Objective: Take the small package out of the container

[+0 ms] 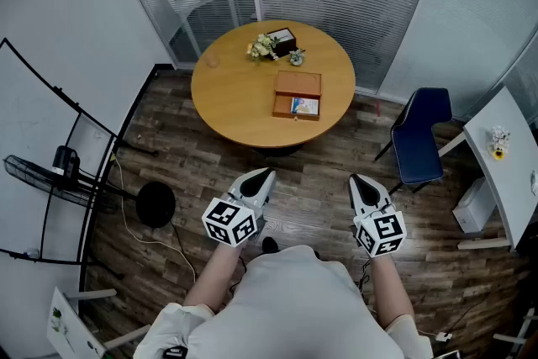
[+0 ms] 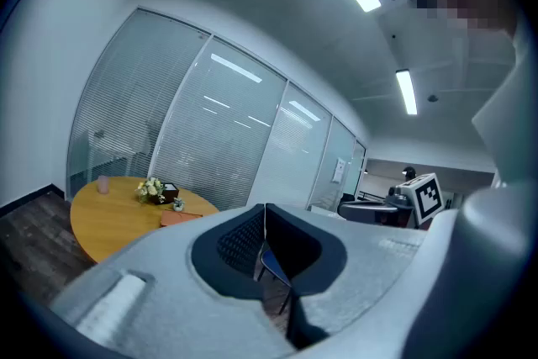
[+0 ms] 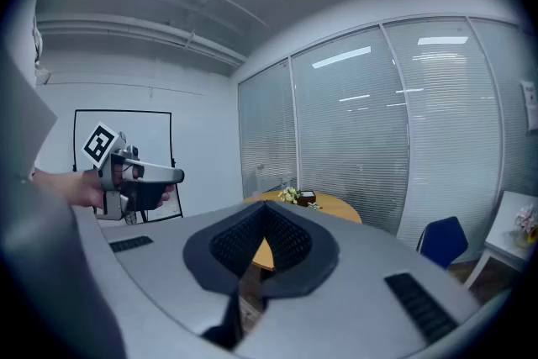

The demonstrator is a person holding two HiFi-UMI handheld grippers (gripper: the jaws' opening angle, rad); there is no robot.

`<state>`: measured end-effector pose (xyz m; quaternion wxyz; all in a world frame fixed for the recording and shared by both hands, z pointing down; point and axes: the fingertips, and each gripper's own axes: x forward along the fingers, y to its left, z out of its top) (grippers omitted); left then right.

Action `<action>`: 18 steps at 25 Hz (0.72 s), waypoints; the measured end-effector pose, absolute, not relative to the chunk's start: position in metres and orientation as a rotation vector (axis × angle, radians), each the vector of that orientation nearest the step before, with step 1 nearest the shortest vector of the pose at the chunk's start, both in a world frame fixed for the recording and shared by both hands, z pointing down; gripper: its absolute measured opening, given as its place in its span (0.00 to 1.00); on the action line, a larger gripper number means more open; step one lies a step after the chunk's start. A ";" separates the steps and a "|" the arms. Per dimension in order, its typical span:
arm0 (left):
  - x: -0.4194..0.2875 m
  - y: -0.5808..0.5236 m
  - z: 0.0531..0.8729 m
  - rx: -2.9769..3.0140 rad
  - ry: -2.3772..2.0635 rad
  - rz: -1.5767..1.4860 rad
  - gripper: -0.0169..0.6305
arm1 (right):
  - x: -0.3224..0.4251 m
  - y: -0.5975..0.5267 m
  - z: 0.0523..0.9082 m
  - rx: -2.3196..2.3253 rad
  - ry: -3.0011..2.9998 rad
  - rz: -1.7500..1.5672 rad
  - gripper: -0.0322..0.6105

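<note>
Small package (image 1: 305,106) lies in the open wooden box (image 1: 297,85) on the table (image 1: 227,97), well ahead of and between the left gripper (image 1: 265,175) and right gripper (image 1: 357,180), both with fingers clenched on nothing, neither clearly nearer.

In the head view, the little blue and white thing (image 1: 304,105) inside the open brown wooden box (image 1: 297,86) is too small to tell. The white desk (image 1: 517,181) at the right edge is cut off.
</note>
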<state>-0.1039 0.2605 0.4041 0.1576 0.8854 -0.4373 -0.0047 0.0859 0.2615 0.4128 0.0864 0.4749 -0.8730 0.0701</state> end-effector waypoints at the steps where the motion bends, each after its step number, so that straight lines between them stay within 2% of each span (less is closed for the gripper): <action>1: -0.103 0.260 0.404 2.536 -1.248 -0.013 0.05 | 0.086 0.262 0.414 1.414 -2.601 0.210 0.05; 18: -0.104 0.257 0.414 2.543 -1.204 0.020 0.05 | 0.075 0.261 0.416 1.394 -2.608 0.218 0.05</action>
